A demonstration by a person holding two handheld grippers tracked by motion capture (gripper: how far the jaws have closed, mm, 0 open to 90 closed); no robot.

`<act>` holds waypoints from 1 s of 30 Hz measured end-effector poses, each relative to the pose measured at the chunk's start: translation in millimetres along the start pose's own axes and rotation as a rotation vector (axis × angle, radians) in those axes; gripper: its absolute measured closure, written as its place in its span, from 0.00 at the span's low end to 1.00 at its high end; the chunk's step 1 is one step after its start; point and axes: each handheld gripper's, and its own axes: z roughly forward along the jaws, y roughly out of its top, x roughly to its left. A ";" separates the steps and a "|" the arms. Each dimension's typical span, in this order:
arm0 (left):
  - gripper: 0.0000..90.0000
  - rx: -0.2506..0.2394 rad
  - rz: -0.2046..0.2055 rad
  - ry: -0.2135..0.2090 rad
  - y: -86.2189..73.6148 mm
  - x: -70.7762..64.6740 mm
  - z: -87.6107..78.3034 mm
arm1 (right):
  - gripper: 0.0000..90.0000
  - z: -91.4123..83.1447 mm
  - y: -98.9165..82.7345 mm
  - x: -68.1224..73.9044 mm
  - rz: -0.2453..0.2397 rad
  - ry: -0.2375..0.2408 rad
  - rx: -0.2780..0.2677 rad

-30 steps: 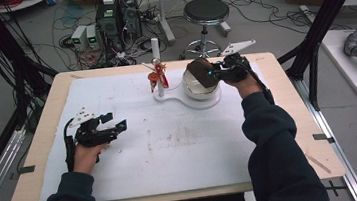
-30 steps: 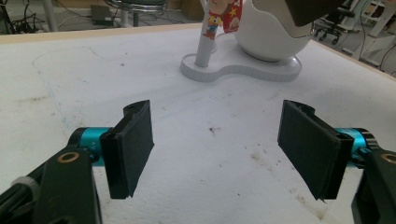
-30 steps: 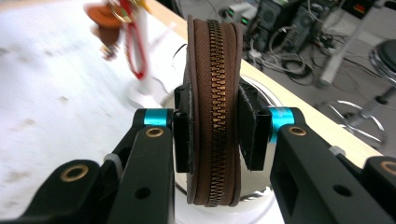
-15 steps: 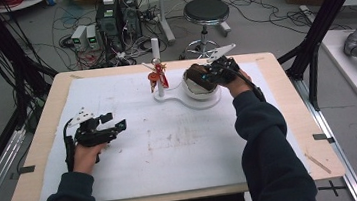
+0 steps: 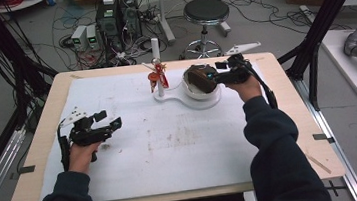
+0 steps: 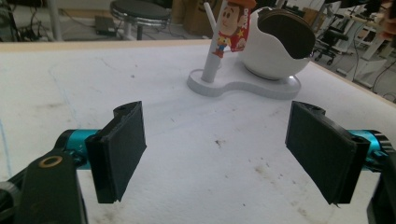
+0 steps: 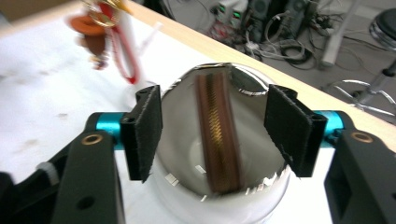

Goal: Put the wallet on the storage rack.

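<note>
The right gripper [image 7: 212,128] is holding its two black padded jaws wide apart, gripping nothing, and framing between them a brown, ridged, band-like object [image 7: 218,135] that is lying inside a white egg-shaped cup [image 7: 187,140]. The pads are hanging just above the cup's jagged rim, one to each side, not touching it as far as I can tell. The left gripper [image 6: 219,149] is likewise standing well open and empty, low over the stained white table cover [image 6: 187,140], well apart from the cup.

In the high view, the cup [image 5: 201,94] is sitting on a white keyhole-shaped base [image 5: 176,96] at the far middle of the table, with a thin white post [image 5: 155,47] rising from the base's smaller end and a small red-and-brown cowboy figure [image 5: 156,76] hanging on it.

The brown band is looking light and probably pliable, its ridged face offering good friction; its narrow sides seem the sensible place to pinch. The cup is looking like thin, hard plastic or ceramic, smooth and possibly brittle at its cracked-shell edge, so pressing the pads on that rim could tip or chip it.

The right gripper view is showing the band's ribbing and the cup's glossy interior, which the high view is reducing to a dark patch. The left gripper view is giving the cup's [image 6: 275,51] side profile and the figure's printed face [image 6: 231,25].
</note>
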 end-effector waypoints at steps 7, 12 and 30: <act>0.24 -0.010 0.043 0.020 -0.3 -0.1 2.3 | 0.33 -43.5 -46.4 9.8 0.034 -0.022 -0.052; 0.22 -0.019 0.033 0.033 1.5 1.0 1.6 | 0.25 -60.9 -90.9 17.5 0.054 -0.091 -0.052; 0.22 -0.014 0.069 0.044 1.4 -3.7 -2.6 | 0.24 -77.0 -131.4 24.7 0.046 -0.163 -0.035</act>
